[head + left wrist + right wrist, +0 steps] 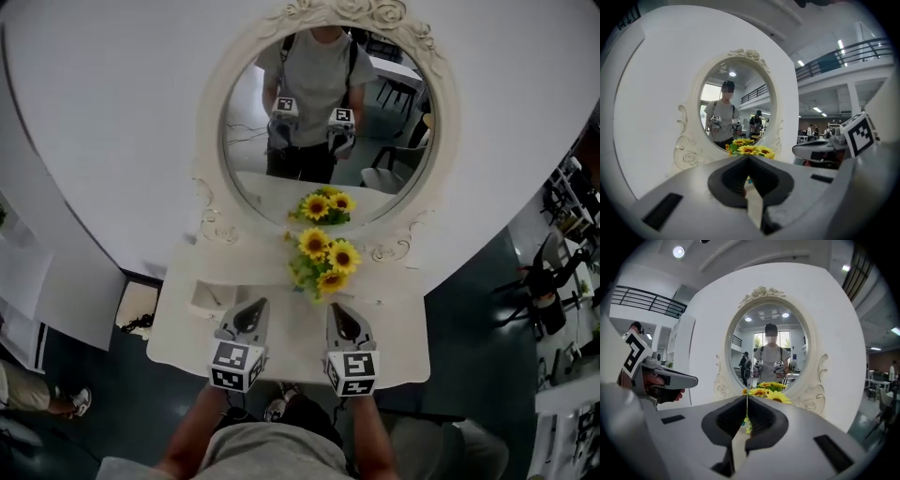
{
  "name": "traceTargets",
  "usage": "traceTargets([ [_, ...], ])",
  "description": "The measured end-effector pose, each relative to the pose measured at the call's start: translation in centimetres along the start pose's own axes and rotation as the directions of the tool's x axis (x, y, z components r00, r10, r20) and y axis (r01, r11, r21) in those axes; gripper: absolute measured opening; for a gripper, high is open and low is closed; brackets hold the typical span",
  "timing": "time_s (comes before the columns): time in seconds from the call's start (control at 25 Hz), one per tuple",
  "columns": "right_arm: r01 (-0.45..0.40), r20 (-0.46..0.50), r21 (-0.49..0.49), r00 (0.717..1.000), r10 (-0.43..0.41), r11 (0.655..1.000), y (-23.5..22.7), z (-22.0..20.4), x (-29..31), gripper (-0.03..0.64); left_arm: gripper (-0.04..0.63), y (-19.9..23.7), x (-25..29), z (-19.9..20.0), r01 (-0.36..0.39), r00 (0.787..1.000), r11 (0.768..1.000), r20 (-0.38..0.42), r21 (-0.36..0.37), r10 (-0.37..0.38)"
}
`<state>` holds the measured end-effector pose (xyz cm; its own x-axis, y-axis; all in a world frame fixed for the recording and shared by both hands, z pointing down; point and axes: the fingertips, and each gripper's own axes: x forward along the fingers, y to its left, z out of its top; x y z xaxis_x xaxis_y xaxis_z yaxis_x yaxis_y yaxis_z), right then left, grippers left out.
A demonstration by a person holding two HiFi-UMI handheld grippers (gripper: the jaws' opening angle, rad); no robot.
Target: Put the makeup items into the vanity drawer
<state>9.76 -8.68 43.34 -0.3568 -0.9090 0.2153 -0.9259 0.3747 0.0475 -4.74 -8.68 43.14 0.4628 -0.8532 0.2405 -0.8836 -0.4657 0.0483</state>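
While both tools are held side by side above the front edge of a white vanity table [398,342], the scene is viewed steeply from overhead. The left gripper [254,308] is seen with its jaws clenched together and nothing between them, which is confirmed in the left gripper view [749,159]. The right gripper [339,313] is likewise pressed closed and empty, as is shown in the right gripper view [746,401]. An oval mirror [281,141] in an ornate white frame is set at the back of the table, and a bunch of sunflowers [323,258] is placed just ahead of the jaw tips. No makeup items can be found in any view, and the vanity drawer cannot be made out; its front is probably hidden under the table edge, below the grippers. Whether the items are already stowed cannot be told. Should the grippers be pushed forward, the sunflowers could be toppled. Should the drawer be reached for unseen, its front could be missed or struck
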Motion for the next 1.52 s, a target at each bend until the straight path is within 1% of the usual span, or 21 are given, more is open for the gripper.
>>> traceTargets([
  [0.16,0.046,0.009,0.016,0.999,-0.046,0.999,-1.2,-0.2,-1.7,0.018,0.0,-1.8,0.3,0.1,0.045,0.999,0.999,-0.004,0.021,-0.045],
  [0.48,0.094,0.004,0.029,0.996,-0.094,0.995,-2.1,-0.9,-3.5,0.018,0.0,-3.3,0.3,-0.1,0.087,0.996,0.995,-0.014,0.037,-0.087],
  [0.72,0.139,-0.049,0.046,0.989,-0.137,0.989,-3.3,-3.2,-4.9,0.018,0.0,-5.0,1.0,-1.4,0.133,0.99,0.991,-0.047,0.031,-0.131],
  [0.96,0.175,-0.117,0.066,0.979,-0.167,0.982,-5.2,-6.1,-6.2,0.018,0.0,-7.5,2.3,-3.5,0.179,0.979,0.984,-0.095,0.005,-0.178],
  [1.08,0.176,-0.164,0.079,0.973,-0.161,0.981,-6.1,-8.4,-6.3,0.02,0.0,-8.6,3.4,-5.3,0.186,0.974,0.982,-0.13,-0.017,-0.187],
  [1.2,0.16,-0.213,0.092,0.967,-0.137,0.983,-6.6,-11.2,-6.1,0.018,0.0,-9.3,4.3,-7.7,0.176,0.968,0.983,-0.172,-0.042,-0.181],
  [1.52,0.076,-0.323,0.117,0.946,-0.034,0.99,-6.4,-18.2,-5.2,0.018,0.0,-10.4,5.2,-13.9,0.106,0.954,0.99,-0.27,-0.098,-0.129],
])
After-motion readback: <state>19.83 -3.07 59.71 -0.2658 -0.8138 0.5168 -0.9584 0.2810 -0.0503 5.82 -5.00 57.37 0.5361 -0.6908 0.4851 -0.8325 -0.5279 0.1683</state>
